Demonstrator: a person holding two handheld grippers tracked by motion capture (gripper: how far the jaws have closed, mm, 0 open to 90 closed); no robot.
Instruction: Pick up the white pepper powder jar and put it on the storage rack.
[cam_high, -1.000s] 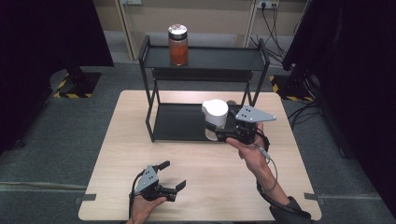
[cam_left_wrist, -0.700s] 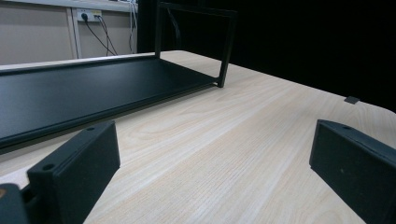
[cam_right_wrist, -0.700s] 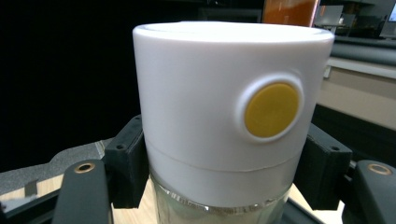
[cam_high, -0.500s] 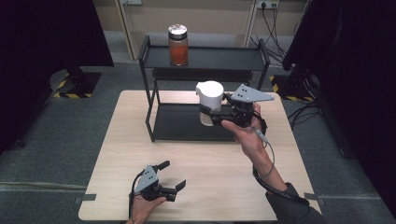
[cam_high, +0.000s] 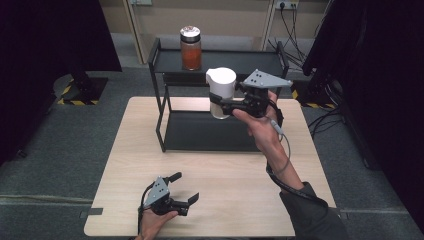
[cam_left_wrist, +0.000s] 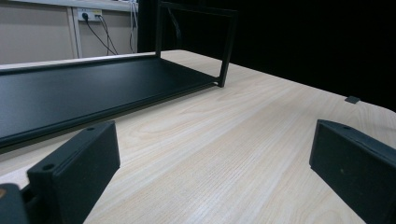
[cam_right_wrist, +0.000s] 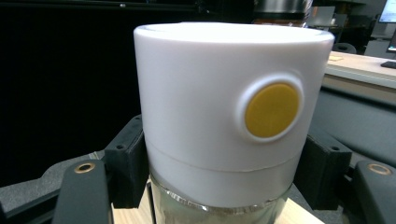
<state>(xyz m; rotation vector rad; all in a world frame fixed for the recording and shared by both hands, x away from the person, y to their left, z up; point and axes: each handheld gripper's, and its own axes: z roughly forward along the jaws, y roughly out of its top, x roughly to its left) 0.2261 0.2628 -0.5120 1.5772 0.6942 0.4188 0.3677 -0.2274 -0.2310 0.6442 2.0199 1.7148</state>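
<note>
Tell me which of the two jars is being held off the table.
The white-lidded glass jar, clamped in the right tool; the orange-filled, silver-lidded jar stands on the black rack's top shelf.

Two grippers (cam_high: 221, 104) (cam_high: 186, 188); two jars, one white-lidded (cam_high: 221, 92), one orange-filled (cam_high: 190, 48); one black shelf rack (cam_high: 210, 132); one table (cam_high: 130, 165)

the high view is evenly lit from overhead, the table (cam_high: 210, 170) bright, with deep black at nine and three o'clock. shadows under the rack (cam_high: 220, 65) are soft. the left gripper view is sharp on the wood grain but softens toward twelve o'clock. in the right gripper view the white lid (cam_right_wrist: 229, 98) is bright without glare, and the background blurs.
</note>
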